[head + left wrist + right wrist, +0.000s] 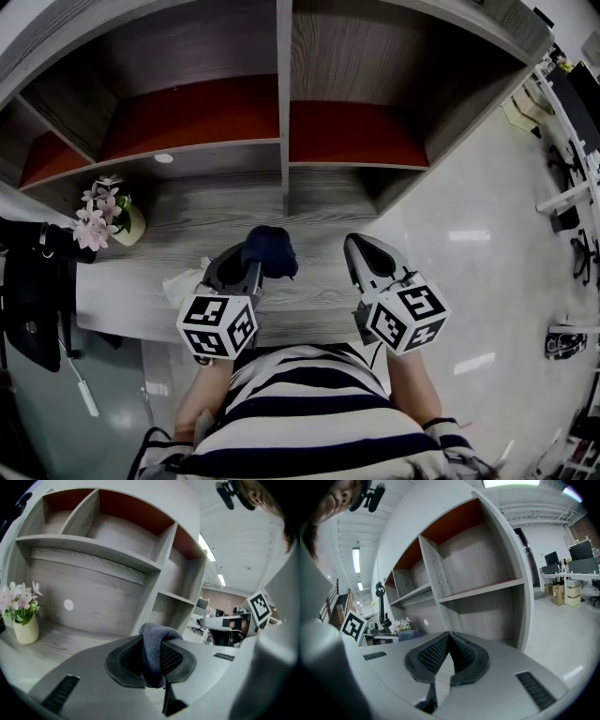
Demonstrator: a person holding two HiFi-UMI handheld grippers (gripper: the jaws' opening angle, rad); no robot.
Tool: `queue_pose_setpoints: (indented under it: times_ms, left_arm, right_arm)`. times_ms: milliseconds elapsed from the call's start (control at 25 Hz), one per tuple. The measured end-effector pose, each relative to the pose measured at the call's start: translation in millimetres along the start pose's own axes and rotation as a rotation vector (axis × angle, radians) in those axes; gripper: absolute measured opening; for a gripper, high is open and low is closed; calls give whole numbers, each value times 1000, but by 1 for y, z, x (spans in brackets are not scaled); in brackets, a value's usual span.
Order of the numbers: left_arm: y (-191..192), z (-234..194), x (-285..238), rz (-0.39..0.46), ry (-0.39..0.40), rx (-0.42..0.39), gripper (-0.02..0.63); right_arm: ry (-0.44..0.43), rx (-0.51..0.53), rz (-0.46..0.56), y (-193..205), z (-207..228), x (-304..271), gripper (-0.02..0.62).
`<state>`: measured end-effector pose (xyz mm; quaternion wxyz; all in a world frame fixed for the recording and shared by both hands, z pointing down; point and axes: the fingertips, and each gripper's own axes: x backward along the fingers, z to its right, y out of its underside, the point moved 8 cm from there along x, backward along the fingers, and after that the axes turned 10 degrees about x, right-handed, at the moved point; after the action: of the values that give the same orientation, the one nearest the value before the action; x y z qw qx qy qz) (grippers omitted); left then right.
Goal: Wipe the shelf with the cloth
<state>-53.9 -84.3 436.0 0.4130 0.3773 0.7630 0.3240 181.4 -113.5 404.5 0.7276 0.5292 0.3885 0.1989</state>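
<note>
A dark blue cloth [270, 251] is bunched between the jaws of my left gripper [253, 264], which is shut on it above the grey wood shelf [197, 225]. In the left gripper view the cloth [153, 654] folds over the jaw pads, and my left gripper [153, 660] points at the shelf unit. My right gripper [361, 251] hovers beside it to the right, over the same surface, shut with nothing held. In the right gripper view its pads meet at the tips of my right gripper [448, 635].
A small cream vase of pink flowers [105, 214] stands at the shelf's left; it also shows as the vase [23, 616] in the left gripper view. Upright dividers [284, 103] split the upper compartments with red backs. A black bag [33, 291] hangs at the left. Glossy floor [487, 281] lies right.
</note>
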Motion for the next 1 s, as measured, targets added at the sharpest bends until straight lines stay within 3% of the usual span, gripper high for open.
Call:
queue_pose_setpoints:
  times_ms: [160, 1000]
  left_arm:
    - [2, -5, 1, -12, -9, 38, 48]
    - [-5, -5, 9, 38, -15, 44, 49]
  right_arm:
    - [-11, 3, -7, 2, -2, -2, 26]
    - [-19, 25, -30, 4, -2, -4, 26]
